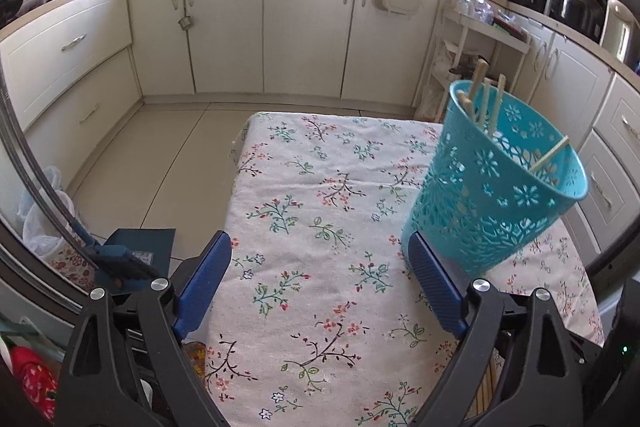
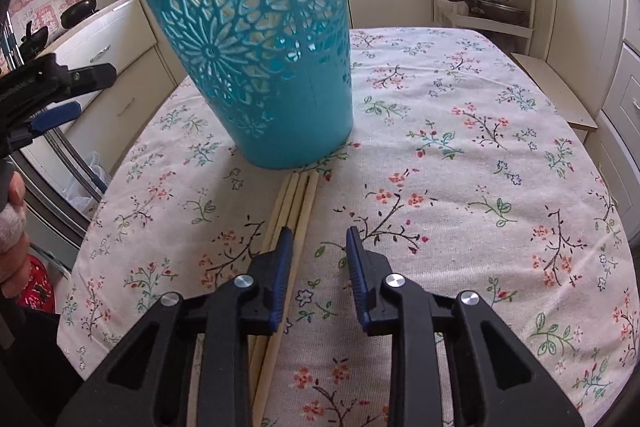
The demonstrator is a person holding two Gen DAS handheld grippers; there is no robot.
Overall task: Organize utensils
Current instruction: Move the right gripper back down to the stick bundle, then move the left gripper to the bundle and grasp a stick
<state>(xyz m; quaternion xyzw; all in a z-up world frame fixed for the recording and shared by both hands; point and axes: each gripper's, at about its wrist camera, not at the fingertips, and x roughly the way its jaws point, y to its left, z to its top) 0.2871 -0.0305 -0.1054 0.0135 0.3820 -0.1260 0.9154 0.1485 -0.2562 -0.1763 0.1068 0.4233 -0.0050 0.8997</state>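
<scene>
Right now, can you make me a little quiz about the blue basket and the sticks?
1. True or false: the blue basket already holds some chopsticks.
2. The loose chopsticks on the tablecloth lie: A) beside the right gripper's left finger, B) on the floor, C) on the counter.
3. Fill in: both grippers, including the left gripper, are ____.

Key: 1 true; 2 A; 3 open.

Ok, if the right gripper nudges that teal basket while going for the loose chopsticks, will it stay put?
Probably not. The teal basket looks like thin cut-out plastic, so likely light. It narrows to a small base and holds only a few chopsticks leaning at the rim, so it may tip or slide on the tablecloth.
</scene>
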